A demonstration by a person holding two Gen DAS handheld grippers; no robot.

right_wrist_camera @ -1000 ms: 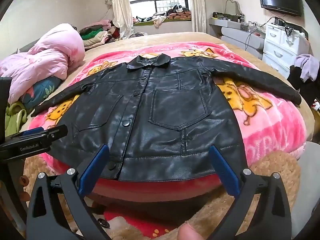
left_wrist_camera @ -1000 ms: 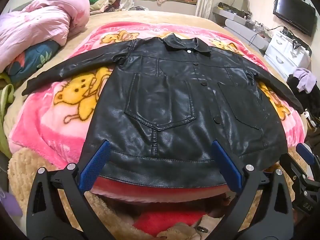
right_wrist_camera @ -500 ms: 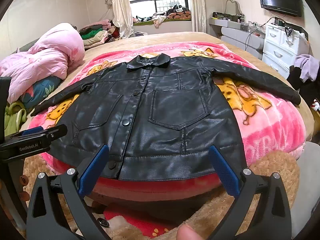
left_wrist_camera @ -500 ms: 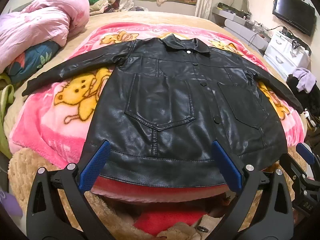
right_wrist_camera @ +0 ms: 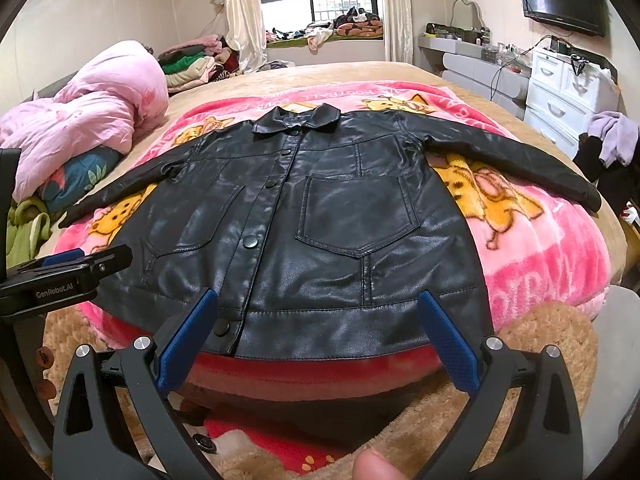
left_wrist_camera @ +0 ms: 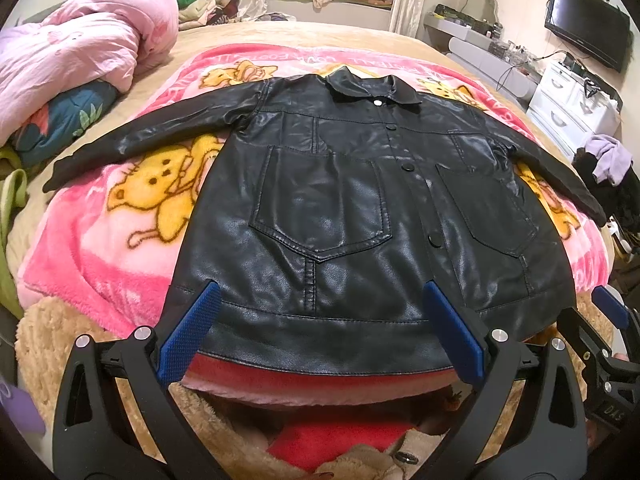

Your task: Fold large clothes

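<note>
My left tongs hang with fingers spread wide, gripping nothing, just short of the jacket's hem; the black jacket lies flat ahead of both, buttoned, sleeves stretched out to either side on the pink blanket; my right tongs are likewise spread apart and empty, at the same hem.

Left gripper and right gripper, fingers spread wide, side by side.

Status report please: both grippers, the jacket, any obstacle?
Left gripper, right gripper open, empty. Black jacket flat, sleeves spread, unfolded. Nothing blocking.
</note>
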